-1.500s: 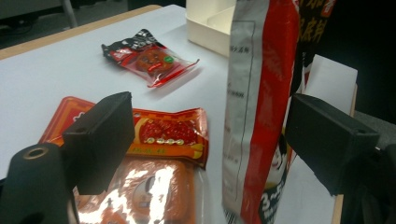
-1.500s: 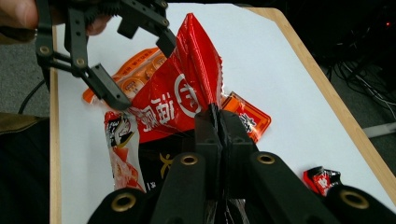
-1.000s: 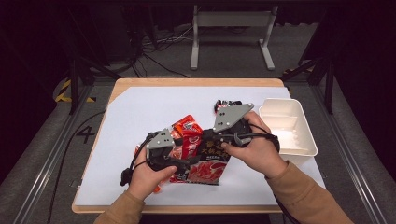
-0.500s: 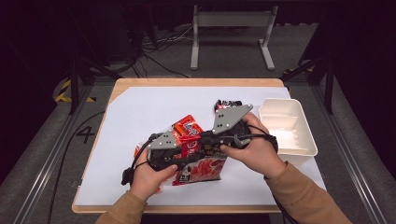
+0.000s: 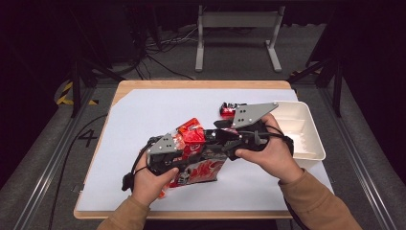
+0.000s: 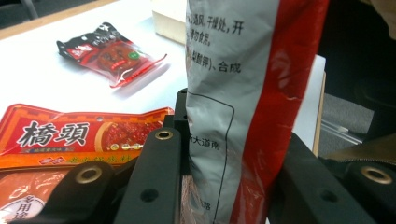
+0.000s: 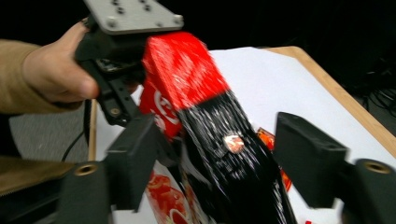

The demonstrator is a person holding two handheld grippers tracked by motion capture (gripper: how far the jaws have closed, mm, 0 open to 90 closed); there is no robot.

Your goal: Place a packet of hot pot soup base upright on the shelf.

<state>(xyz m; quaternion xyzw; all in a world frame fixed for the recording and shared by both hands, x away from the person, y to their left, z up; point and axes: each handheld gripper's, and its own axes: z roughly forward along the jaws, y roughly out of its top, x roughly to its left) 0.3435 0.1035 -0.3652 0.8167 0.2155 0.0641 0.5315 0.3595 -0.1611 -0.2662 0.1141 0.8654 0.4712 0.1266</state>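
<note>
A tall red, black and grey snack bag [image 5: 203, 165] stands upright between both hands near the table's front. My left gripper [image 6: 233, 154] has just been closing, and both jaws now press the bag's [image 6: 243, 93] lower part. My right gripper [image 7: 219, 140] has just been opening. Its jaws stand wide on either side of the bag's [image 7: 219, 140] black and red top, with a gap at the right jaw. In the high view, the left gripper [image 5: 165, 155] is at the bag's left and the right gripper [image 5: 222, 139] above its right.
A flat orange-red packet [image 6: 70, 135] lies on the white table cover [image 5: 143, 115] beside the bag. Farther back lies a small dark red packet [image 6: 112, 53], and it also shows in the high view [image 5: 229, 110]. A white tray [image 5: 306, 139] sits at the right edge.
Both hands and the bag stay in nearly the same place in the high view. I see no clear shift there.
</note>
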